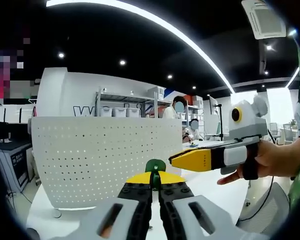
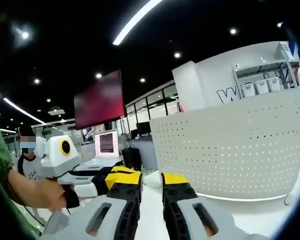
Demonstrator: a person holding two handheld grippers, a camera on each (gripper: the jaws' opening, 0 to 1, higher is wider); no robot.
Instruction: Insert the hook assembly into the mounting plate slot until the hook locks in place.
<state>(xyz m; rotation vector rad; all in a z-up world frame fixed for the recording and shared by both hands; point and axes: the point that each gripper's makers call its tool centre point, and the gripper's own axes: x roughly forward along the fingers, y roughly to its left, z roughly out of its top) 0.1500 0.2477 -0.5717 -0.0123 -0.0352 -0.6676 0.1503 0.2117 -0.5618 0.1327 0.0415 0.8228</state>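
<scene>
Not seated yet, by the look of it! Started at the left of the left gripper view: found the mounting plate [image 1: 105,155], white and perforated, standing upright on the table [image 1: 212,192], with no hook hung anywhere on its visible face. Could not pick out the slot itself.

Moved to the centre: caught the left gripper [image 1: 155,181] clamped tight on the green hook assembly [image 1: 155,165], held up before the plate's lower right part (touching it or just short, impossible to tell). Carried on rightward: spotted the right gripper [image 1: 177,160] coming in sideways, its yellow tip just beside the hook and a little above, with a hand [image 1: 275,160] behind it.

Switched to the right gripper view, left to right again: met the left gripper low on the left, then the right gripper's own jaws parted with nothing between them, then the plate wide across the right.

Judged the pick-up done; reckoned the whole insertion and the locking were left to do.
</scene>
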